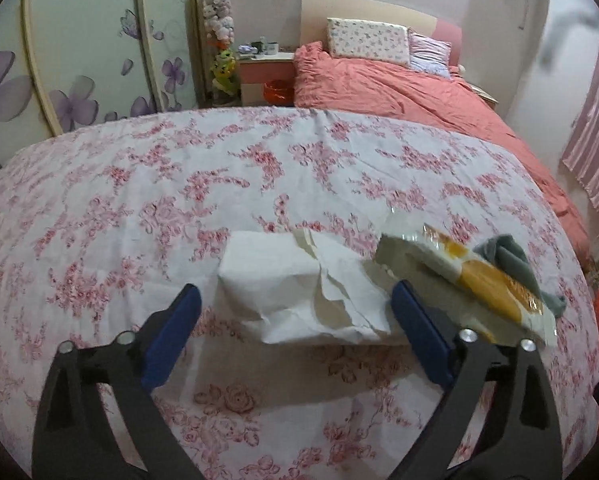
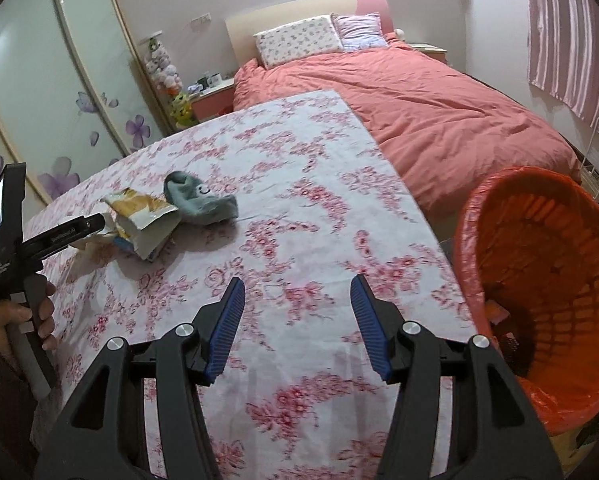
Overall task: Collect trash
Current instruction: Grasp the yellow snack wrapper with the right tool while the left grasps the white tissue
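Approaching crumpled white paper (image 1: 299, 288) on the counter (image 1: 99, 208) with left claw (image 1: 295, 312) spread wide to straddle it. Waiting spread and empty, right claw (image 2: 297, 304) beside orange bin (image 2: 539, 280), probably ready to receive trash.

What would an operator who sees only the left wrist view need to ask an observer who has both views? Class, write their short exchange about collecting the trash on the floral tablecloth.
Operator: Crumpled white paper lies between my open left gripper. Where is the bin?
Observer: An orange-lined waste basket stands past the table's right edge, its mouth open.
Operator: Is the right gripper free?
Observer: Yes, the right gripper is open and empty over bare tablecloth.
Operator: What is behind the yellow snack wrapper?
Observer: A grey sock, lying against it.
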`<state>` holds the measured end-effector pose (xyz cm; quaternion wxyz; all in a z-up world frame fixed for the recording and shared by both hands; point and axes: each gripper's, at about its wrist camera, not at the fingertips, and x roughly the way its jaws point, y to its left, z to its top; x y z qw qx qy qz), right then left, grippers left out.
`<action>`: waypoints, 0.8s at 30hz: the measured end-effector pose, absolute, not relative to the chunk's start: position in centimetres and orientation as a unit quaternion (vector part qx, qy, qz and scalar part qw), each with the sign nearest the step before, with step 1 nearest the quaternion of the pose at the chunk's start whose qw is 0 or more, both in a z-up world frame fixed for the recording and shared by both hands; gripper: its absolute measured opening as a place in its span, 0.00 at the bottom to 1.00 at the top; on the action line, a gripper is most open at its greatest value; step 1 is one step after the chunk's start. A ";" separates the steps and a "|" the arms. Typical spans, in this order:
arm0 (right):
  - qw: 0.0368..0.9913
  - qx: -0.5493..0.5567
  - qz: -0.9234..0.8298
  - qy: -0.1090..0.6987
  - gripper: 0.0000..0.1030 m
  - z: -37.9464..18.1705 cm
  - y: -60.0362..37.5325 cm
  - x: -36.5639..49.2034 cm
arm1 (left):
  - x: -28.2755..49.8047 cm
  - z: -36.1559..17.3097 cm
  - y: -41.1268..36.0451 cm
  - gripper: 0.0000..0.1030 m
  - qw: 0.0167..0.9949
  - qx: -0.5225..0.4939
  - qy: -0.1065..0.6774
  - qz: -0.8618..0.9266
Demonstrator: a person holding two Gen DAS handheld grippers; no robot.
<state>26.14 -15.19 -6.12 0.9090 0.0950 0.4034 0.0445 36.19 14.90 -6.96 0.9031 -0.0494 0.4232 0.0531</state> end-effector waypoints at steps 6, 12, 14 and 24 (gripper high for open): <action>0.907 0.091 0.061 0.407 0.54 -6.1 -13.4 26.7 | 34.4 -7.0 15.9 0.60 0.906 -0.044 0.419 0.031; 0.907 0.102 0.099 0.396 0.54 -5.3 -10.1 28.3 | 32.6 -6.4 16.8 0.38 0.908 -0.033 0.416 0.037; 0.909 0.096 0.112 0.389 0.54 -4.7 -8.2 29.1 | 32.1 -6.3 17.3 0.37 0.908 -0.029 0.415 0.044; 0.906 -0.001 0.153 0.393 0.54 -5.0 0.7 34.5 | 29.8 -6.4 19.4 0.40 0.905 -0.063 0.419 0.051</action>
